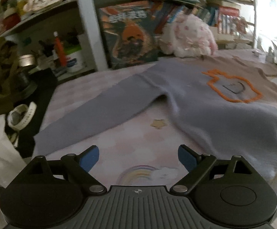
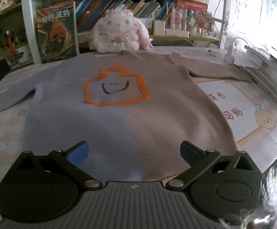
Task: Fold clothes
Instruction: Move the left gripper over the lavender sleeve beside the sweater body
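**Sweater flat on the table, both grippers wide and empty**

The sweater (image 2: pixel 119 114) lies spread face up across the middle of my right view, its orange outline (image 2: pixel 115 85) centred, blue half at left and tan half at right. I hold the right gripper (image 2: pixel 134 152) low over the hem at the bottom of that frame, pointed up the body; its jaws stand wide apart with nothing between them. My left gripper (image 1: pixel 138 157) sits at the bottom centre of the left view, above bare tablecloth (image 1: pixel 144 164) near a rainbow print, jaws just as wide and empty. The blue sleeve (image 1: pixel 92 118) runs from centre to lower left of that frame, its cuff near the table's left edge beside a black cloth (image 1: pixel 41 103). There is open cloth between sleeve and hem. A plush (image 2: pixel 117 34) sits at the collar, upper centre; the tan sleeve (image 2: pixel 218 70) reaches toward stacked books (image 2: pixel 268 80) at right.
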The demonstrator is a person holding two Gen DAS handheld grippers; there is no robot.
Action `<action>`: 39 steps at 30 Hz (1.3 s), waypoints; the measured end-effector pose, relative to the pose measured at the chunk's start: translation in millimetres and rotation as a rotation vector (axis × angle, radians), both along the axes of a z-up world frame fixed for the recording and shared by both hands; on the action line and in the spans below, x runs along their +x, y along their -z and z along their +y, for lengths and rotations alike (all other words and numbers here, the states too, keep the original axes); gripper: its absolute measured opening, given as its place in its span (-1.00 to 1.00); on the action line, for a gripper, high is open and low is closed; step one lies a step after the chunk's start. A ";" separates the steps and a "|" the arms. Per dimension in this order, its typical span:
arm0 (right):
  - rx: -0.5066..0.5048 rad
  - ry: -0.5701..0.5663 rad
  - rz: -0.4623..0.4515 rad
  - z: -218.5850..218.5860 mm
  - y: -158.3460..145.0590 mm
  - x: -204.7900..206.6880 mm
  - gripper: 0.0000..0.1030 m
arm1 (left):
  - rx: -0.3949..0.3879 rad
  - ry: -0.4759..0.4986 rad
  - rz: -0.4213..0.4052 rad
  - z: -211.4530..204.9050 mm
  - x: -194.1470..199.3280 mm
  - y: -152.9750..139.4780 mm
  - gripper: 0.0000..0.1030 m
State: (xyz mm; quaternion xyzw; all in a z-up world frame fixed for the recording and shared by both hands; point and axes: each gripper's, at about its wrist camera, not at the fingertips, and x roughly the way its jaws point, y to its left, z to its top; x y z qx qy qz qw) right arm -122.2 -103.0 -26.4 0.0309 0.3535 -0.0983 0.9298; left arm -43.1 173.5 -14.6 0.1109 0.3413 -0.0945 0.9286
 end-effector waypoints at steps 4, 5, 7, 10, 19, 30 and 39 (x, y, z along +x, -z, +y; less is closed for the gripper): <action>-0.015 0.002 -0.001 14.5 -2.3 2.8 0.99 | -0.022 -0.061 -0.014 29.0 8.7 -1.4 0.79; -0.019 0.002 -0.002 18.1 -2.9 3.4 0.99 | -0.028 -0.083 -0.015 37.2 10.9 -1.0 0.79; -0.027 0.003 -0.002 25.4 -4.0 4.8 0.99 | -0.038 -0.127 -0.015 54.0 16.4 0.9 0.79; -0.044 -0.005 0.008 34.0 -4.7 6.3 0.99 | -0.057 -0.202 -0.013 78.1 23.4 4.9 0.79; -0.092 -0.040 0.053 44.1 -6.1 2.3 0.99 | -0.182 -0.394 -0.021 130.3 46.0 18.1 0.52; -0.078 0.009 0.048 37.7 -14.5 -15.0 0.99 | -0.470 -0.513 0.039 145.7 84.7 30.8 -0.10; -0.043 0.011 0.058 39.2 -16.8 -17.1 0.94 | -0.691 -0.508 0.089 136.6 94.0 37.9 -0.10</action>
